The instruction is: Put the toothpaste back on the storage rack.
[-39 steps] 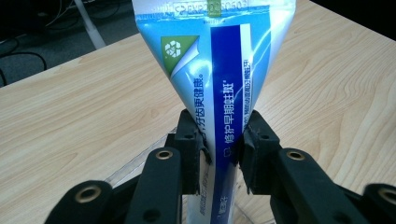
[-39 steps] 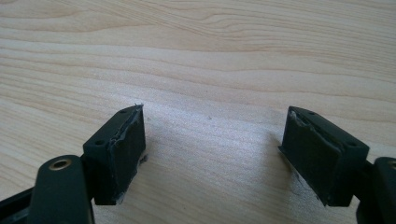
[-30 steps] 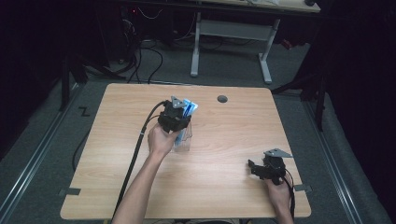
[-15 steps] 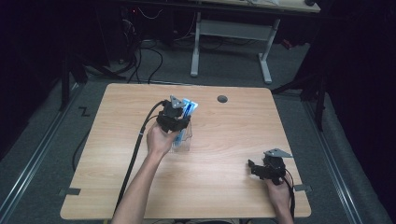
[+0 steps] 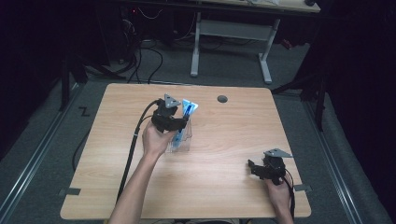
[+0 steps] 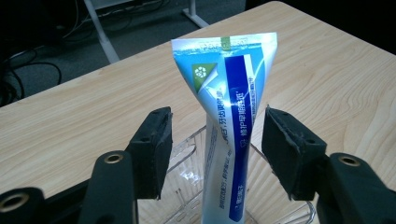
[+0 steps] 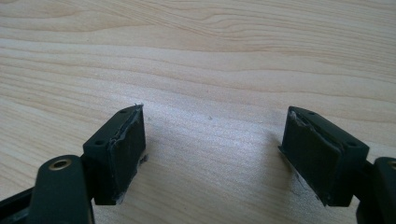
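A blue and white toothpaste tube [image 6: 231, 121] stands upright in a clear plastic cup [image 6: 187, 186], crimped end up. In the high view the tube [image 5: 187, 112] and cup [image 5: 182, 140] sit left of the table's middle. My left gripper [image 6: 215, 140] is open; its jaws have just been opening and stand on either side of the tube with gaps to both pads [image 6: 156, 144]. My left gripper [image 5: 175, 122] is held over the cup. My right gripper [image 5: 252, 168] rests at the table's front right, and in its own view the right gripper [image 7: 212, 154] is open over bare wood.
The wooden table [image 5: 224, 140] has a dark round grommet [image 5: 222, 99] near its far edge. A black cable [image 5: 133, 149] trails from the left gripper along the forearm. Beyond the table stand a desk frame [image 5: 231, 32] and floor cables.
The left gripper's jaws have parted from the tube, which stays standing in the cup. Both hands have kept their places.
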The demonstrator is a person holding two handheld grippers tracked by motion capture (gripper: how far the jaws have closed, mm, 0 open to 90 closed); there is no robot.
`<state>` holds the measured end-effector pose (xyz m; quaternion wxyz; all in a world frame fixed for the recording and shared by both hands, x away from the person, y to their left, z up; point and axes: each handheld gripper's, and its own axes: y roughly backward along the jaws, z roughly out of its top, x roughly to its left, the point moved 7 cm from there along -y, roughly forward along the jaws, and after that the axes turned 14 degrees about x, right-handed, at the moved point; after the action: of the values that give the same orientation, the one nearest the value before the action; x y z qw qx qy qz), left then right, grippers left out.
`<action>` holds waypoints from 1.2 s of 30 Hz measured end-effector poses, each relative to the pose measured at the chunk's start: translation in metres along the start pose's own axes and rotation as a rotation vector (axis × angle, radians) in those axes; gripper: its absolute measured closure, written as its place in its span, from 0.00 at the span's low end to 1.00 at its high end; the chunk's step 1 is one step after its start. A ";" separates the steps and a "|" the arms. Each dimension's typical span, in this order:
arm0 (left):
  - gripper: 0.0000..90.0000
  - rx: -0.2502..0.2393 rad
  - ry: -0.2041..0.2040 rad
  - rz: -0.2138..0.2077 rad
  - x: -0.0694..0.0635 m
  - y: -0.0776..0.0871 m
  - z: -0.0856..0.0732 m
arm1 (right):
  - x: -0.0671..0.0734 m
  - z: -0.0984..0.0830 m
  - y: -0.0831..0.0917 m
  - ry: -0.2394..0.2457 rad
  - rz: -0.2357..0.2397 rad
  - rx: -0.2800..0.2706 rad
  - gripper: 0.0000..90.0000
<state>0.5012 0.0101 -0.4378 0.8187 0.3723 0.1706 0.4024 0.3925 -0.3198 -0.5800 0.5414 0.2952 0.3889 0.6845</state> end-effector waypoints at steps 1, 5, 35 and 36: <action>0.47 -0.003 0.003 0.000 0.001 0.001 0.000 | 0.000 0.000 0.000 0.000 0.000 0.000 0.24; 0.46 -0.011 0.016 0.003 0.004 0.006 -0.001 | 0.000 0.000 0.000 0.001 0.000 0.000 0.24; 0.44 -0.024 0.046 0.024 0.024 0.035 -0.015 | 0.000 0.000 0.000 0.001 0.000 0.000 0.24; 0.44 -0.026 0.048 0.024 0.025 0.037 -0.016 | 0.000 0.000 0.000 0.001 0.000 0.000 0.24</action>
<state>0.4876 0.0519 -0.4207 0.8144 0.3537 0.1805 0.4231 0.3925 -0.3198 -0.5800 0.5412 0.2948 0.3892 0.6847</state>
